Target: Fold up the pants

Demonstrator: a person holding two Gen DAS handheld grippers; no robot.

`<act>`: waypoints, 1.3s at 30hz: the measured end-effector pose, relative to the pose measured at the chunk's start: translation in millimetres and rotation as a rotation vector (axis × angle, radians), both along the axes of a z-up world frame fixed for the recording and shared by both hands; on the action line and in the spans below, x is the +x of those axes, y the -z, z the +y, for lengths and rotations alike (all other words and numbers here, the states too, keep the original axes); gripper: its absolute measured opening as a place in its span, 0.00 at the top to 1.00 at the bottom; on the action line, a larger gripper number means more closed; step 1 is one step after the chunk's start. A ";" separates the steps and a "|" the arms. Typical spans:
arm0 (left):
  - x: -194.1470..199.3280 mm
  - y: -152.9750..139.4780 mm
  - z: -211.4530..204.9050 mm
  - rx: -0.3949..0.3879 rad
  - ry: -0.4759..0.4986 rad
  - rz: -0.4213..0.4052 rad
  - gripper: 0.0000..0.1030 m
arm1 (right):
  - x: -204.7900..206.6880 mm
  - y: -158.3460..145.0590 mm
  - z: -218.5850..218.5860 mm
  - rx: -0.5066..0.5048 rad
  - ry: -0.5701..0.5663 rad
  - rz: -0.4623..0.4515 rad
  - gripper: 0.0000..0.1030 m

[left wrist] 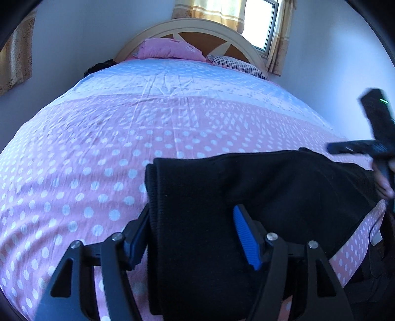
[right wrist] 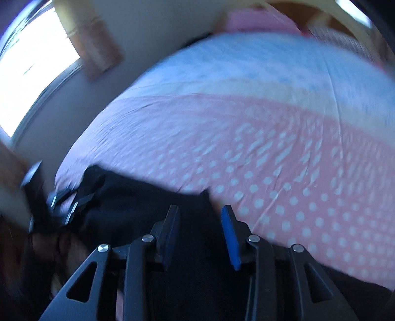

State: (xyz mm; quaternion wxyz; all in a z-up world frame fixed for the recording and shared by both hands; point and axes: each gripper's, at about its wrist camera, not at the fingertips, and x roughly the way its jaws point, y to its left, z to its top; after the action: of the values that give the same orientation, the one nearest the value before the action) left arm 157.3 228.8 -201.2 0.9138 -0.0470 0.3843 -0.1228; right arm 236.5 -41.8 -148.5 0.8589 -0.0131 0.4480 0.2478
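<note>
Left gripper (left wrist: 192, 232): held low over the near edge of the bed, its jaws spread wide; the black pants are straddled by them, but no clamping of the cloth is seen.
Right gripper (right wrist: 200, 232): seen in a blurred view, jaws parted, black cloth lying between and beneath the fingers; a grip on the cloth is not shown.
Pants (left wrist: 259, 187): laid on the bedspread near the front edge, already doubled over, with a thick layered edge (left wrist: 151, 177) turned toward the left.
Bedspread (left wrist: 98, 148): pink with white dots, wrinkled, otherwise bare around the garment.
Background: pink pillow (left wrist: 170, 50) and wooden headboard (left wrist: 197, 27) at the far end, a curtained window (left wrist: 261, 22) behind.
Progress: at least one fold is judged to be done, as stacked layers are visible.
Remaining: it is judged that a last fold or a smoothing of the bundle may be left; the far right end is hidden by the other tool.
</note>
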 end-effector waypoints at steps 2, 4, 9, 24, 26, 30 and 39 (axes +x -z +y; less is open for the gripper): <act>-0.2 -0.6 -0.4 0.003 -0.006 -0.002 0.34 | -35.2 -7.7 7.3 -0.033 -0.096 -0.053 0.64; -1.4 -1.0 -0.7 0.011 -0.010 -0.002 0.34 | -74.3 -4.5 22.4 -0.109 -0.200 -0.108 0.64; 0.8 -3.9 2.4 0.001 -0.007 0.026 0.45 | -119.9 31.4 47.6 -0.286 -0.317 -0.159 0.64; -7.7 -13.8 19.8 -0.039 0.034 0.038 0.80 | -133.1 47.3 64.0 -0.358 -0.342 -0.211 0.97; -7.8 -4.9 19.8 -0.034 0.040 0.052 0.79 | -140.7 59.8 65.4 -0.403 -0.338 -0.276 0.97; -11.0 -11.0 20.6 0.012 0.047 0.027 0.62 | -137.2 51.0 54.8 -0.355 -0.307 -0.267 0.82; -28.7 -45.4 46.6 0.140 -0.070 -0.119 0.36 | -147.7 -5.0 -56.9 -0.205 -0.053 -0.346 0.57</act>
State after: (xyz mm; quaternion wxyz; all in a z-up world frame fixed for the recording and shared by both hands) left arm 128.7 275.4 -155.8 0.9399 0.0110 0.3349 -0.0661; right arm 88.8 -98.7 -143.5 0.9104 -0.1547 0.3162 0.2173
